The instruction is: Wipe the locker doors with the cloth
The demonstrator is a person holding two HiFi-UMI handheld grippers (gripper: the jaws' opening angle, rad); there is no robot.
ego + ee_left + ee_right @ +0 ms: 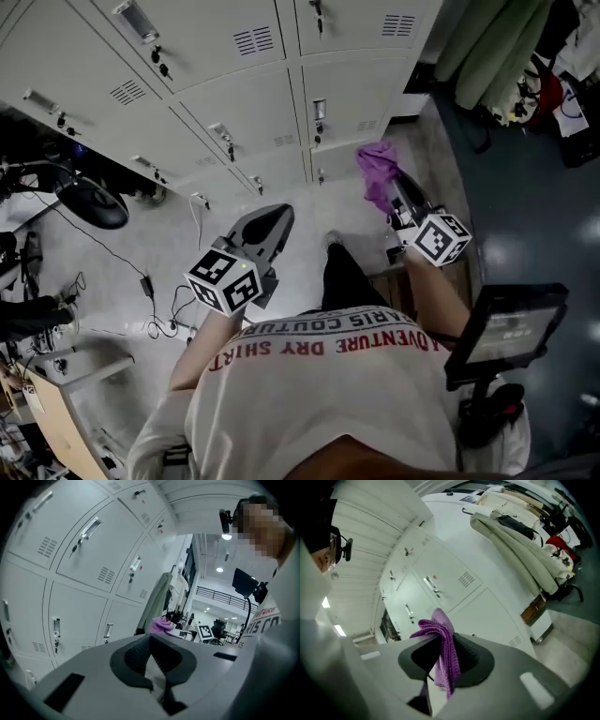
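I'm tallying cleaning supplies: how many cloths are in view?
1: a purple cloth clamped in the right gripper. The left gripper holds none. Others may lie out of view.

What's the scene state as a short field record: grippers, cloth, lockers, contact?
left gripper: jaws together, nothing between them, held low in front of the person
right gripper: jaws closed on the purple cloth, folds hanging out past the tips
locker doors: light grey metal, all closed, vent slots and handles, keys hanging in several locks
cloth-to-door contact: none shown; the cloth appears short of the lower doors
wiping: not visibly begun
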